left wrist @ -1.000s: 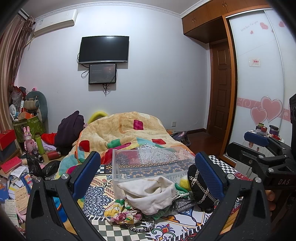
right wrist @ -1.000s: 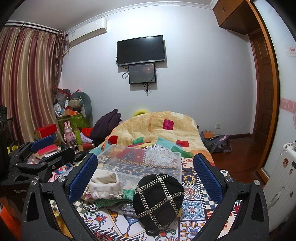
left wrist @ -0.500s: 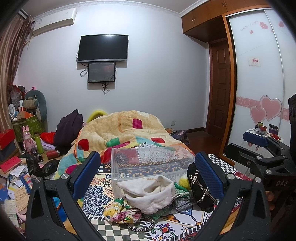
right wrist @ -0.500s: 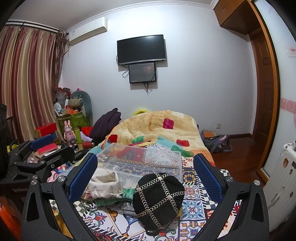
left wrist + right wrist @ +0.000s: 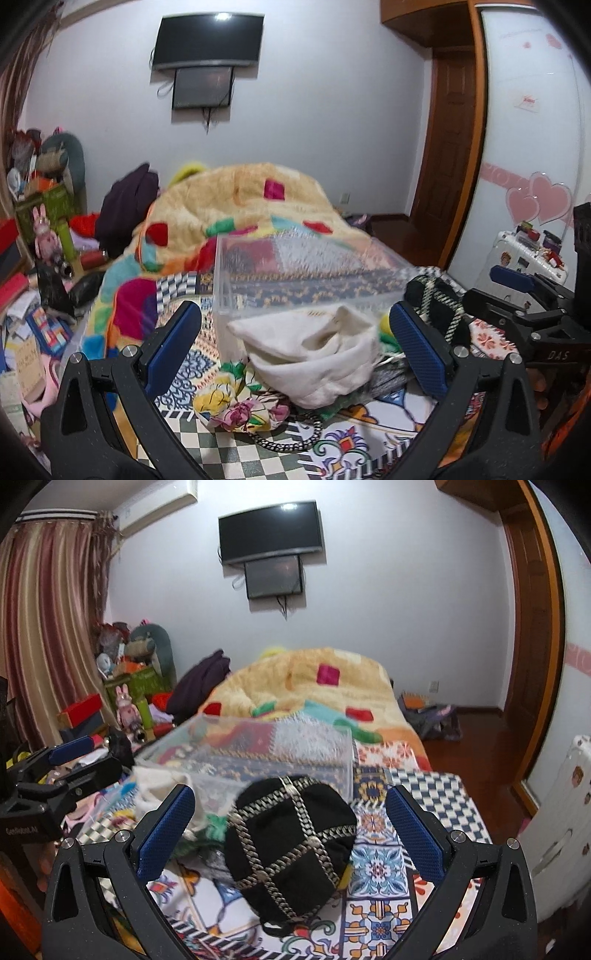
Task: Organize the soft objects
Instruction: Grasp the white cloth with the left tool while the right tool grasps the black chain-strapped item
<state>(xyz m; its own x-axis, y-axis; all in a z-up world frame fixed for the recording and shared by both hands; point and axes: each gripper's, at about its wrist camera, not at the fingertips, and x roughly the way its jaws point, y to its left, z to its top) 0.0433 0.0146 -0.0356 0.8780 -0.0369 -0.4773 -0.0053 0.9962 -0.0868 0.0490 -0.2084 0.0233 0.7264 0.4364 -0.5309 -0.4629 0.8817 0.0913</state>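
Note:
A clear plastic bin [image 5: 295, 280] stands on the patterned bed cover; it also shows in the right wrist view [image 5: 273, 753]. In front of it lies a heap of soft things: a white cloth hat [image 5: 314, 354], a floral fabric piece [image 5: 240, 406], and a black hat with chain straps [image 5: 291, 849], also in the left wrist view [image 5: 436, 310]. My left gripper [image 5: 295, 343] is open, its jaws either side of the white hat, above it. My right gripper [image 5: 291, 830] is open, its jaws either side of the black hat.
A yellow patchwork blanket [image 5: 236, 206] is bunched behind the bin. Clutter of boxes, toys and books [image 5: 37, 258] lines the floor at left. A white suitcase [image 5: 524, 254] stands at right. A wooden door [image 5: 532, 627] is at the far right.
Both grippers have moved forward and down toward the heap, so the bin, white hat and black hat look larger. Both stay open.

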